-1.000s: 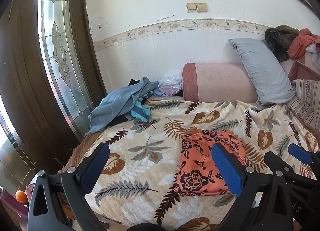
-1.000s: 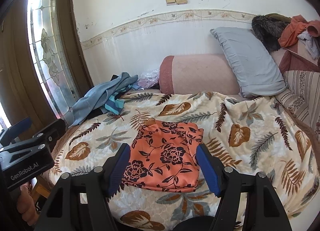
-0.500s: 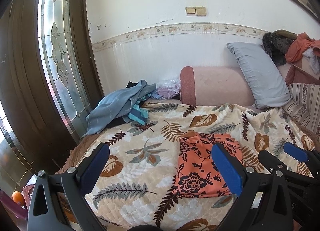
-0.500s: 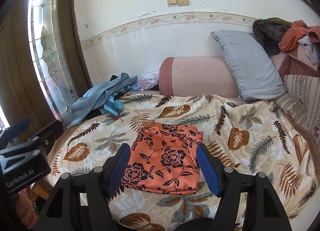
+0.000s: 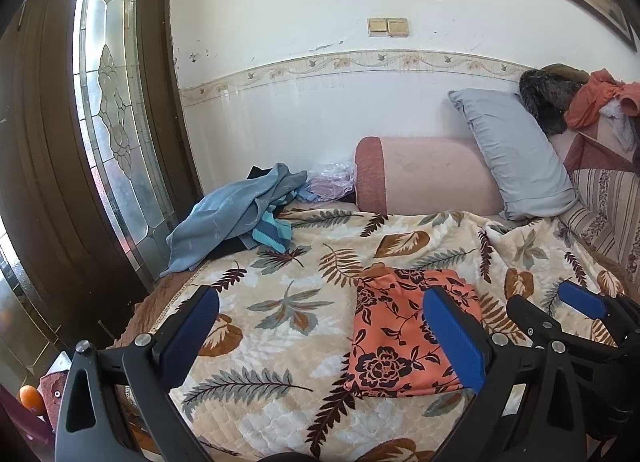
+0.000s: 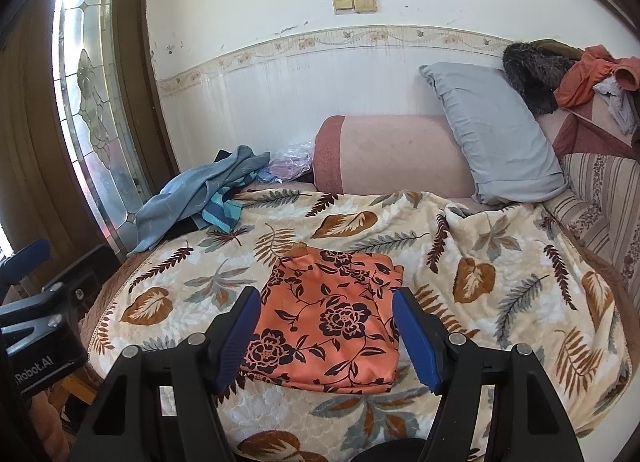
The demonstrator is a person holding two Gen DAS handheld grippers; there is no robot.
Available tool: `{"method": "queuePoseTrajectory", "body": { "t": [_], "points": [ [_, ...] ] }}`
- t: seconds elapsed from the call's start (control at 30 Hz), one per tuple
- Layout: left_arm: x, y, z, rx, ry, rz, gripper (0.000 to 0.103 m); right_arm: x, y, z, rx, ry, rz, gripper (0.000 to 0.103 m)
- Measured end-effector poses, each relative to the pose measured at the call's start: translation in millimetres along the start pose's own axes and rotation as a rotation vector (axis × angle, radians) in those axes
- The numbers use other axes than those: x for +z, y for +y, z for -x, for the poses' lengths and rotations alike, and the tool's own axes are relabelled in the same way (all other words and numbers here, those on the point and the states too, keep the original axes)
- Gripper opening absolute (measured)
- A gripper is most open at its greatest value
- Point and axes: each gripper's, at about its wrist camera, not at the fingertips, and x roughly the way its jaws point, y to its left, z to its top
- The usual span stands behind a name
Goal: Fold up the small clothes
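The orange floral garment (image 6: 328,320) is lying folded flat on the leaf-print blanket (image 6: 500,262), near the bed's front edge. Both grippers are above it with nothing in them: right gripper (image 6: 326,338) jaws spread wide, left gripper (image 5: 320,336) spread even wider. Blue clothes pile (image 5: 236,217) sits at the back-left corner, grey pillow (image 6: 492,137) at the back right.

Left gripper (image 5: 320,336) and right gripper (image 6: 326,334) spread wide, empty.

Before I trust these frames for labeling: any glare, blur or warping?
Left wrist view: glass door panel blown out, wall border bowed by fisheye, orange garment sharp. Right wrist view: same glare, dark corners, garment crisp.
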Motion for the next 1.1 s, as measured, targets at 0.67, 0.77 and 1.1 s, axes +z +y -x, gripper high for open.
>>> {"method": "queuePoseTrajectory", "body": {
  "t": [0.67,0.77,1.1],
  "points": [
    [-7.1,7.3,-1.1,-0.036,-0.011,0.018,0.102,-1.5,11.3,-9.3,-0.006,0.013,0.015,0.072],
    [-8.0,7.6,-2.5,-0.039,-0.007,0.019,0.102,-1.6,11.4,-10.3,-0.01,0.013,0.017,0.072],
    [-11.2,8.0,-14.0,-0.047,0.012,0.026,0.102,-1.5,12.4,-14.4,-0.012,0.018,0.021,0.072]
  ]
}}
